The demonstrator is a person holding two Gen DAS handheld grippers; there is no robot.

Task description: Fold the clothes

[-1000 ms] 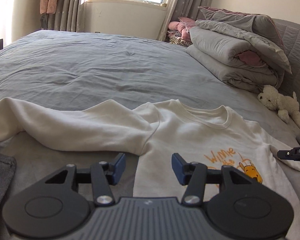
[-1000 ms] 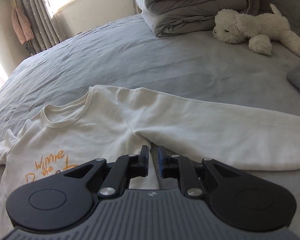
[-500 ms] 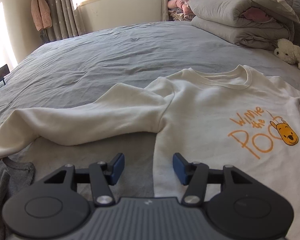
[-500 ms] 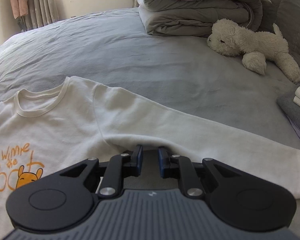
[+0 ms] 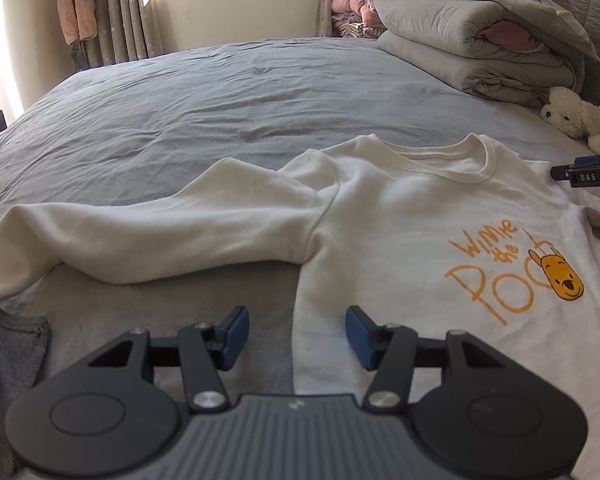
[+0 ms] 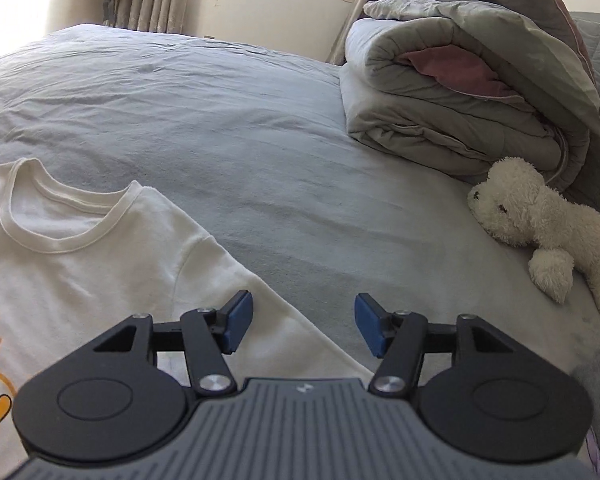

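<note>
A cream sweatshirt [image 5: 400, 232] with an orange "Winnie the Pooh" print lies face up on the grey bed [image 5: 220, 100]. Its left sleeve [image 5: 140, 236] stretches out to the left. My left gripper [image 5: 296, 338] hovers open over the shirt's left side seam, below the armpit, holding nothing. In the right wrist view the same sweatshirt [image 6: 80, 248] fills the lower left, collar up. My right gripper [image 6: 304, 330] is open above the upper edge of the right sleeve [image 6: 284, 320], nothing between its fingers. The right gripper's tip [image 5: 588, 172] shows at the left view's right edge.
A folded grey duvet [image 6: 460, 92] is stacked at the head of the bed, with a white plush dog [image 6: 540, 224] beside it. A grey garment [image 5: 8, 360] lies at the lower left. Curtains and a window stand behind the bed.
The right gripper was shut near the right armpit; it has opened and shifted up along the sleeve's edge. The left gripper stayed open and drew slightly nearer the side seam.
</note>
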